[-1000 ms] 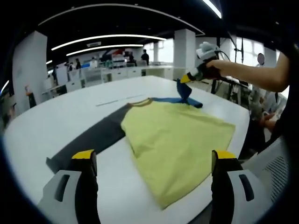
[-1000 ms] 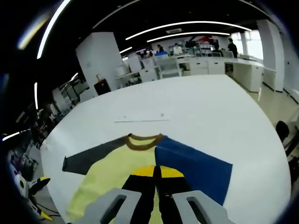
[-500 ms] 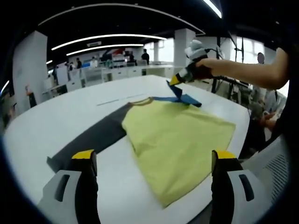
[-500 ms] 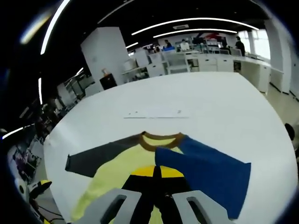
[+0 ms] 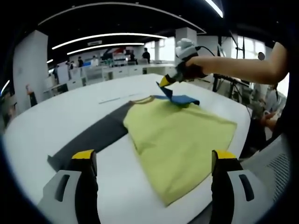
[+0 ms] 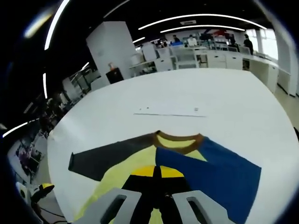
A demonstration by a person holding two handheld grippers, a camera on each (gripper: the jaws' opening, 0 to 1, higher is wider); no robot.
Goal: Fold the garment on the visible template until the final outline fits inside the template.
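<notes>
Left gripper view takes in the white table [image 5: 56, 121], a broad round-edged top that carries everything I am working on. On it lies the shirt [image 5: 180, 135], spread flat near my side of the table: a pale yellow body, a brown collar [image 6: 179, 141], one dark grey sleeve [image 5: 91, 137] stretched out straight, and one blue sleeve [image 6: 219, 177].

I judge the first fold is under way. My right gripper [image 5: 167, 82] has its fingers closed on the cuff end of the blue sleeve and holds it lifted off the table above the collar, so the sleeve can be carried across the yellow body. In the right gripper view the yellow-tipped fingers [image 6: 145, 171] meet with blue cloth running out from between them, hanging slack toward the lower right.

My left gripper [image 5: 154, 161] hovers low over the near table edge with its fingers wide apart and nothing between them; I judge it is waiting for the grey sleeve, which lies untouched.

Beyond the collar a thin dark line [image 6: 170, 114] with small marks runs across the table. It may belong to the template, but I cannot tell its full outline, so I cannot say how well the shirt sits in it. The yellow body looks smooth, with only soft ripples near the hem.
</notes>
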